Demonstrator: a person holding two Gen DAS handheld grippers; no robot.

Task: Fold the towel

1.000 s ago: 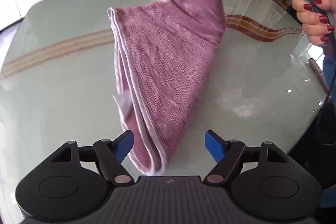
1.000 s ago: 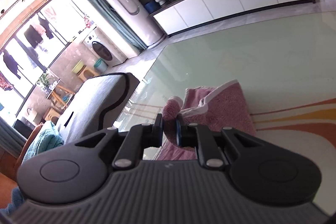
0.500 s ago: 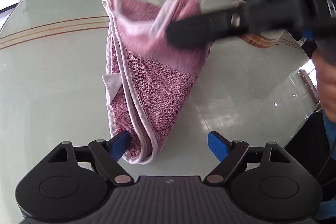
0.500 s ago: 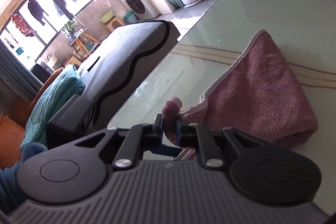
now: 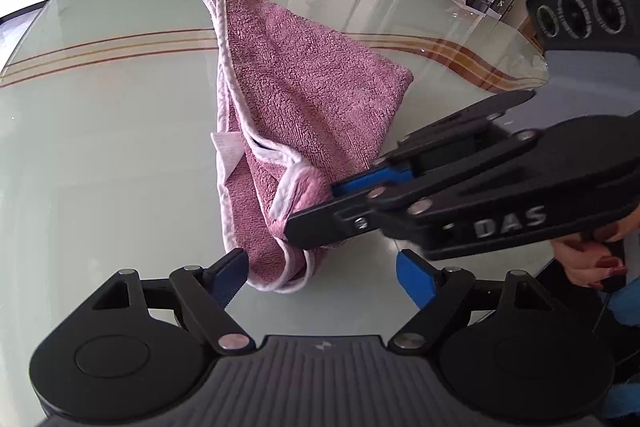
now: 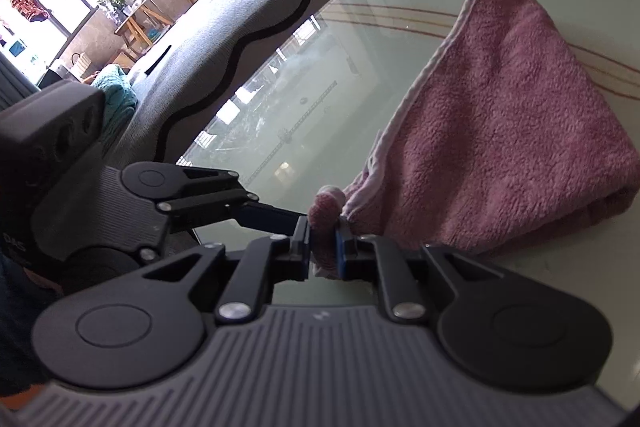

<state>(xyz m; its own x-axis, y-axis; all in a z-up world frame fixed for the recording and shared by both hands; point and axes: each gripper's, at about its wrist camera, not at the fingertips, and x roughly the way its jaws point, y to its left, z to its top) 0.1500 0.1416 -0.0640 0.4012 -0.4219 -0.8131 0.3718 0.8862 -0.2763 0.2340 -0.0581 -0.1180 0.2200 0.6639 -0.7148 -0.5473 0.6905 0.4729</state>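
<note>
Now the right gripper (image 6: 323, 247) has a corner of the pink terry towel with pale edging (image 5: 304, 115) pinched tight between its blue pads, and that corner sits low, just above the pale green glass table (image 5: 100, 147), close to the near end of the cloth. The towel itself lies doubled over on the glass, fanning from a narrow near end out to a wide far fold, its pale hem running up the left side in the left wrist view. The left gripper (image 5: 320, 275) waits with its jaws spread wide, having just eased a little further apart, and nothing is pressed between them, though the towel's near tip lies right beside the left pad.

This cloth looks soft, light and floppy, so it should sag and bunch wherever it is not supported, and on slick glass it may well slide instead of staying put. A hemmed corner seems the best hold: the stitched edge gives the pads something firm to bite. The free near tip is the likely spot for the open gripper to take.
</note>
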